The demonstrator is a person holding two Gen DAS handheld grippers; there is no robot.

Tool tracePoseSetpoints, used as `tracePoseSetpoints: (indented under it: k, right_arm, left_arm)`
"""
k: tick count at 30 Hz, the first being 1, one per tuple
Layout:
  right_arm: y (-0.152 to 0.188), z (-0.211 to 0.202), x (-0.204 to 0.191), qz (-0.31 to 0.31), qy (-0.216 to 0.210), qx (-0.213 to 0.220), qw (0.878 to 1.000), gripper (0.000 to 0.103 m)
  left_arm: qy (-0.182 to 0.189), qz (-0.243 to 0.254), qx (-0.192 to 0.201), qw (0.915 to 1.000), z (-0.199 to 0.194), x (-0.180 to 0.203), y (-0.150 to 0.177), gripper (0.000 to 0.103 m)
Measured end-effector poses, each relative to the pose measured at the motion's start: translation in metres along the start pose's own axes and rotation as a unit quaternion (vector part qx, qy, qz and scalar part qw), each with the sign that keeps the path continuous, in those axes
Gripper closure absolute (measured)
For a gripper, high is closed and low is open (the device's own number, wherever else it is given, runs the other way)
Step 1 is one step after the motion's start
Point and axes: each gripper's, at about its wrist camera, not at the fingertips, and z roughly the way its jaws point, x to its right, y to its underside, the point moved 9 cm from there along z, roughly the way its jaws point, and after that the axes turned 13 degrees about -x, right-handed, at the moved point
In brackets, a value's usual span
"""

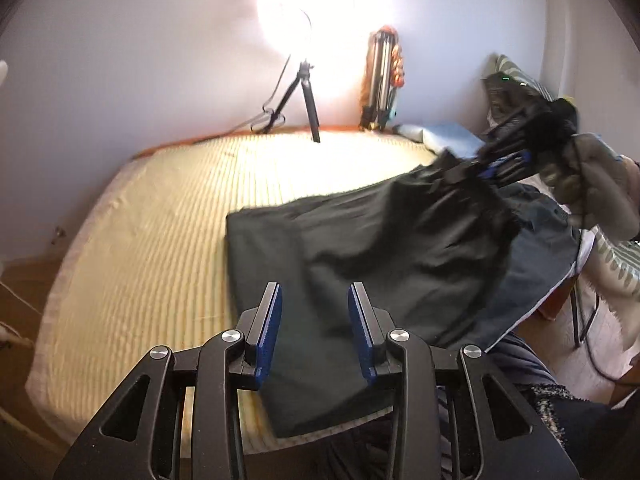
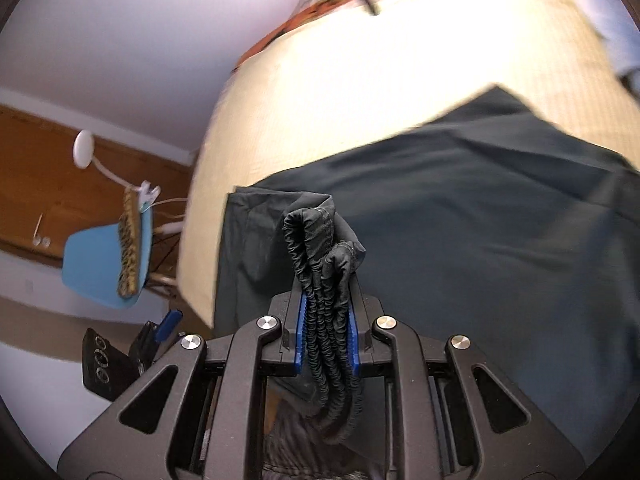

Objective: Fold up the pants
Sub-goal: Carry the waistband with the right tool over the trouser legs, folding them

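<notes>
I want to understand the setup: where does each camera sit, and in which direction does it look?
Left wrist: sits on the open left gripper, faces across the bed toward the ring light; shows the right gripper and gloved hand.
Right wrist: sits on the right gripper, shut on the waistband, faces down over the bed edge.
Shared: the dark pants and the bed.

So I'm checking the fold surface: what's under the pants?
The pants lie on the striped yellow bed cover; whatever lies directly beneath them is hidden.
</notes>
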Motion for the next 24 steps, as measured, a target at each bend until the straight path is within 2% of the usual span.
tracePoseSetpoints:
  k: [7,13,24]
  right_arm:
    - [0.012,-0.036,0.043,0.030,0.020,0.031,0.999,0.086]
    - [0.024,-0.073,0.081,0.054,0.035,0.057,0.996,0.086]
    - [0.055,-0.134,0.155,0.094,0.082,0.085,0.989,0.086]
  left_arm:
    - [0.016,0.003,-0.025,0.9995,0.042,0.019,-0.007,0.070]
    - [0.019,0.001,-0.026,0.9995,0.052,0.025,-0.018,0.070]
    - [0.027,0.033,-0.023,0.9988,0.064,0.056,-0.036,0.070]
